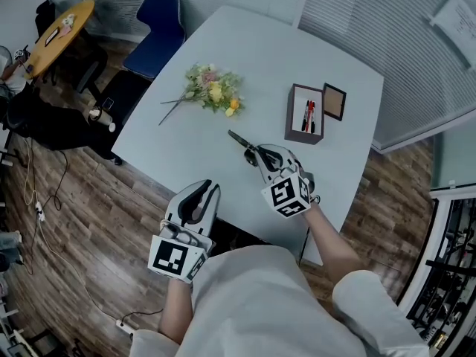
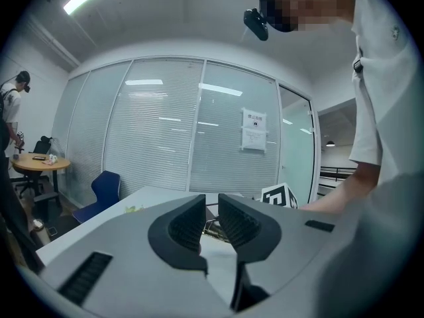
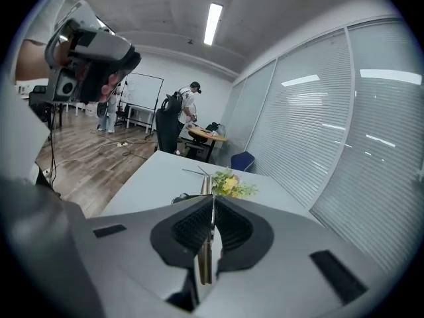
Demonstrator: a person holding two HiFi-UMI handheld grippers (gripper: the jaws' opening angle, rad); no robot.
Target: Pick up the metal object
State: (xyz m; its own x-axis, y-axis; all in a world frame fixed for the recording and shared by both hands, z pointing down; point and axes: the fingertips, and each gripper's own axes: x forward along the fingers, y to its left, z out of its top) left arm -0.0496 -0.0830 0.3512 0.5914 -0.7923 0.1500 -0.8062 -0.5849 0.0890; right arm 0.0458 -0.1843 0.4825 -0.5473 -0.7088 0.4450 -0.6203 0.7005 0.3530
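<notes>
Right gripper (image 1: 260,155) holds the metal object (image 1: 239,140) — the jaws are closed on its thin flat blade.
The metal object sticks out ahead of the right fingertips and points toward the flowers (image 1: 214,89), which lie further ahead on the table (image 1: 260,58). The left gripper (image 1: 202,192) is beside the right one, a little behind it, at the table's near edge — its jaws stand a narrow gap apart, with nothing between them.

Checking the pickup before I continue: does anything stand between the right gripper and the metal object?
Nothing visible does. The right gripper already has its fingers shut on the metal object; the flowers lie farther off on the table.
</notes>
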